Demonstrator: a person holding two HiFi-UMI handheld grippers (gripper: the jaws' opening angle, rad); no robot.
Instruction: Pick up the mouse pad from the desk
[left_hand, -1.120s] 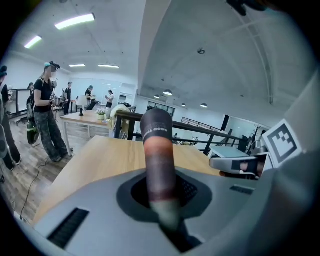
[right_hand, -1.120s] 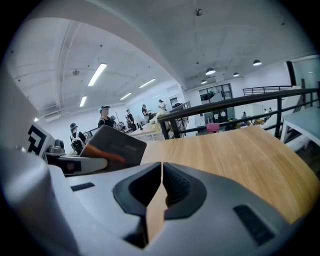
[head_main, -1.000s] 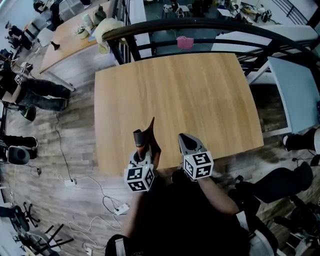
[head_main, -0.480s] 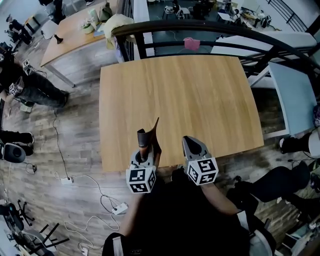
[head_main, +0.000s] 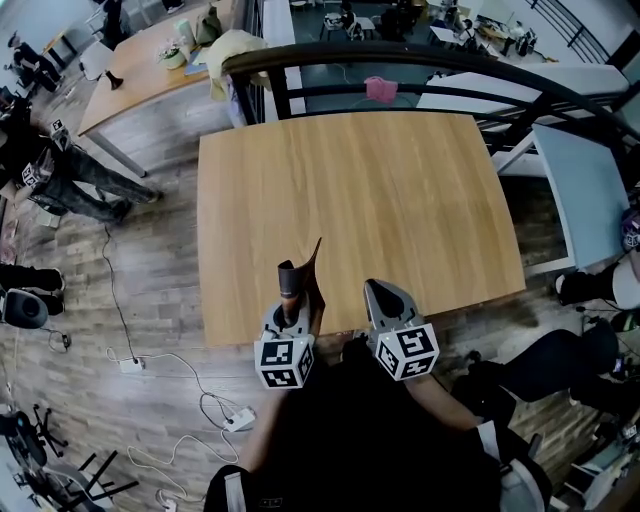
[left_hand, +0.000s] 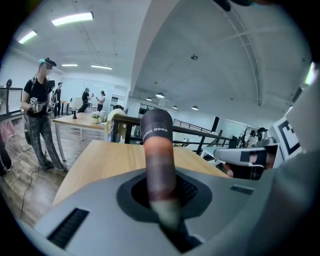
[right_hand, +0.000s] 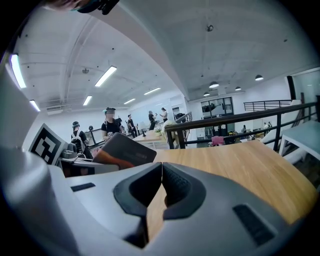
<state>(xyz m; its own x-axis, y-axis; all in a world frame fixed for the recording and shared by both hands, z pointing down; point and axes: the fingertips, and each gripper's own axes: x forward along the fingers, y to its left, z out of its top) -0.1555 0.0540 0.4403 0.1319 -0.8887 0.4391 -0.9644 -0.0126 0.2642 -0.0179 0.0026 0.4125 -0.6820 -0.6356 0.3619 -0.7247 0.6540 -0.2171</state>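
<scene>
The mouse pad (head_main: 300, 272), dark with a brown-orange side, is lifted off the wooden desk (head_main: 380, 190) and stands up curled from my left gripper (head_main: 292, 305), which is shut on its lower edge. In the left gripper view the pad (left_hand: 157, 150) rises as a rolled strip out of the left gripper (left_hand: 162, 197). My right gripper (head_main: 380, 295) hovers over the desk's near edge beside it, shut with nothing held. The right gripper view shows the pad (right_hand: 125, 152) to the left of the right gripper (right_hand: 161, 185), whose jaws are pressed together.
A black railing (head_main: 400, 60) runs along the desk's far side. Another desk (head_main: 140, 70) with small items stands at the back left, and a person (head_main: 70, 170) stands on the floor at the left. Cables (head_main: 170, 370) lie on the floor; a white table (head_main: 590, 190) is at the right.
Both grippers have shifted a little to the right over the desk's near edge. The pad stays in the left gripper's grip, and the right gripper stays shut.
</scene>
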